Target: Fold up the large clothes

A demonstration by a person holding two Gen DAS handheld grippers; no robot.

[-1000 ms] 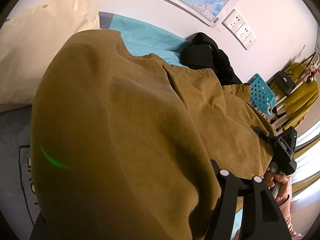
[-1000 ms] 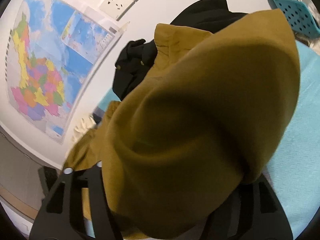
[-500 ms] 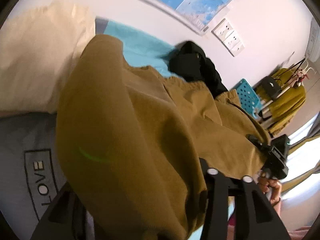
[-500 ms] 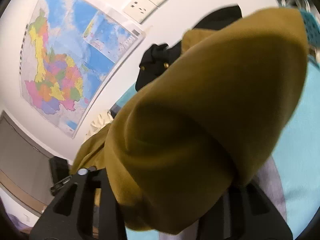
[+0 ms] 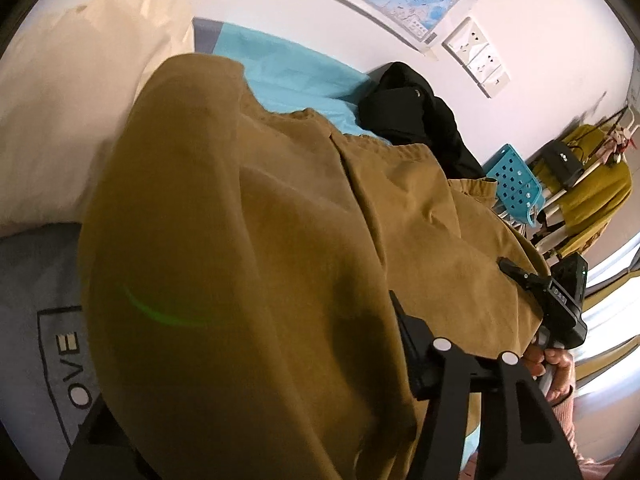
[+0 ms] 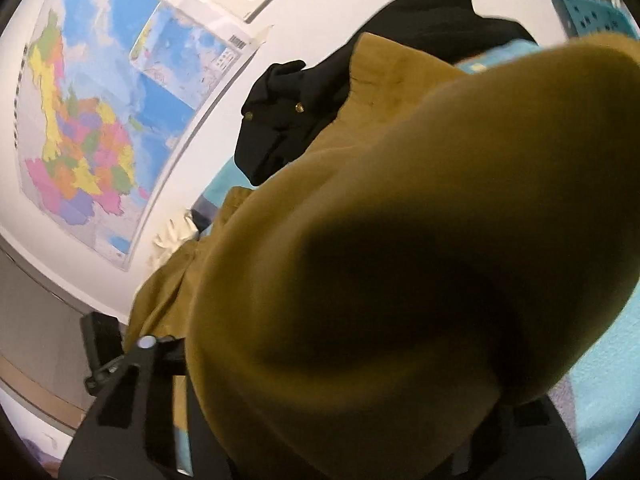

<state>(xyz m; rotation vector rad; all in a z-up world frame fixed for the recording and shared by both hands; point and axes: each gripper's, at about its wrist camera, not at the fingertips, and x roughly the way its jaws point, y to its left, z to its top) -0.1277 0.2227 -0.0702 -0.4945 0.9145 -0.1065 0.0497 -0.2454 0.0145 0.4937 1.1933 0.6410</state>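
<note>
Billowing mustard-brown garment bunched between both grippers, their grip on it untellable.

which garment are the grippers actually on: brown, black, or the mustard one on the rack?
The brown garment: it bunches between both grippers' fingers. The black garment lies untouched by the wall; the mustard garment hangs on the rack.

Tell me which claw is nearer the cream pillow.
Left. The left claw, jaws just opening with the mustard garment between them, is beside the cream pillow. The right claw, jaws just closing around the same fabric, is at the garment's far end.
</note>
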